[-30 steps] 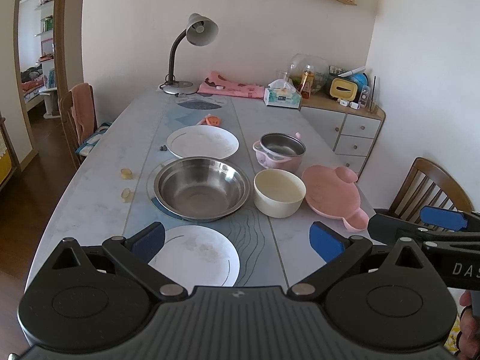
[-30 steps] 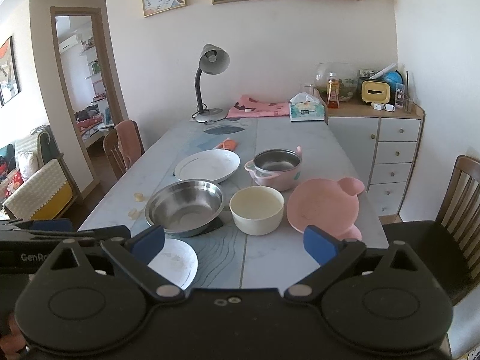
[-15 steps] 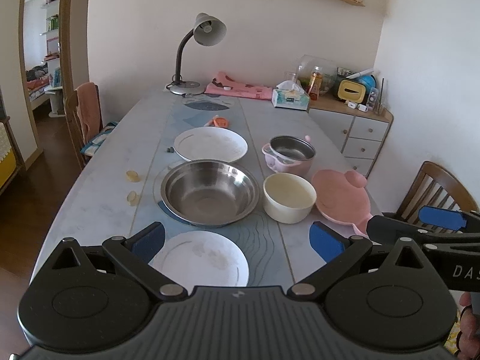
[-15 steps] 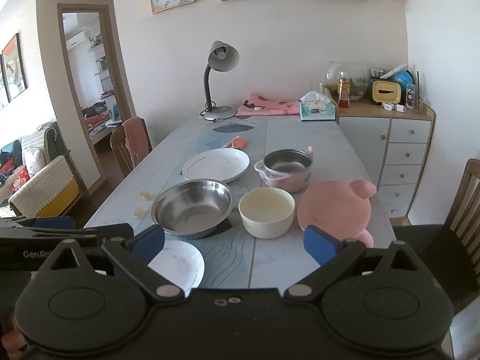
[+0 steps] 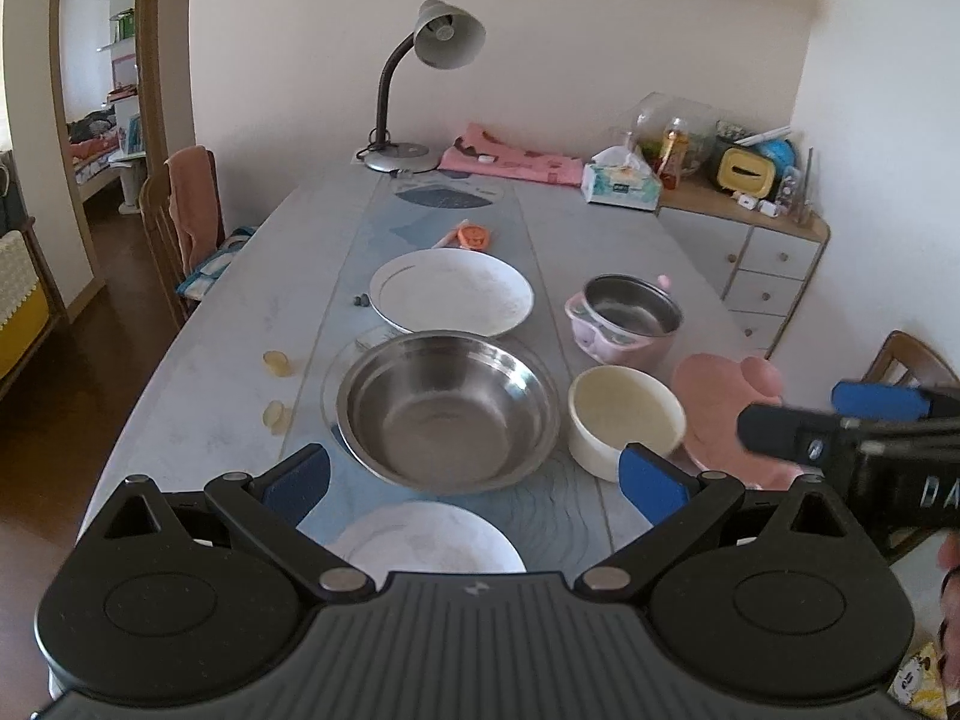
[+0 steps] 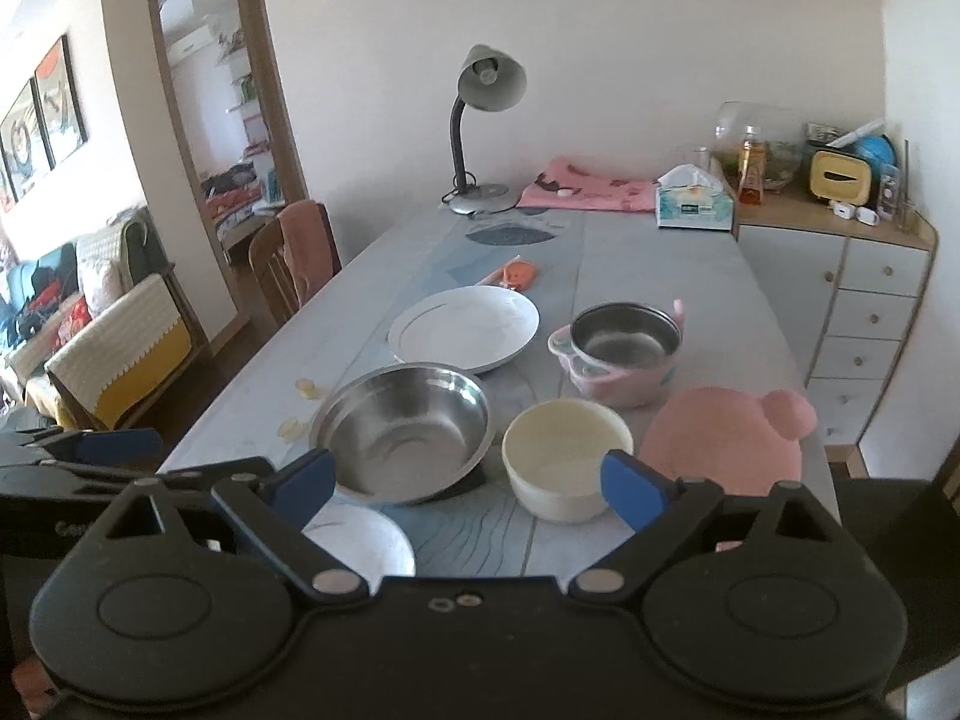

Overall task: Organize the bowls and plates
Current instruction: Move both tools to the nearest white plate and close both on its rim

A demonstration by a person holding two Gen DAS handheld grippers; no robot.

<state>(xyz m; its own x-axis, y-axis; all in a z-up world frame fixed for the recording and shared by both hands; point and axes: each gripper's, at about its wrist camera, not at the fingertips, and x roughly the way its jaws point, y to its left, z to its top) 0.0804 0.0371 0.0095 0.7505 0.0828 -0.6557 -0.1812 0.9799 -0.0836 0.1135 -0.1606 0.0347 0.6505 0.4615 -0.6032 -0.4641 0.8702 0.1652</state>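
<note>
I am at the approach step, my left gripper and right gripper both spread and empty above the near white plate, which I judge needs grasping by its rim first.

The left gripper hangs wide-jawed above the steel bowl and white plate.

On the table I see a steel bowl at centre, one plate before it and another plate behind. Right of the steel bowl sits a cream bowl, a small pot behind that, and a pig-shaped plate farthest right.
</note>
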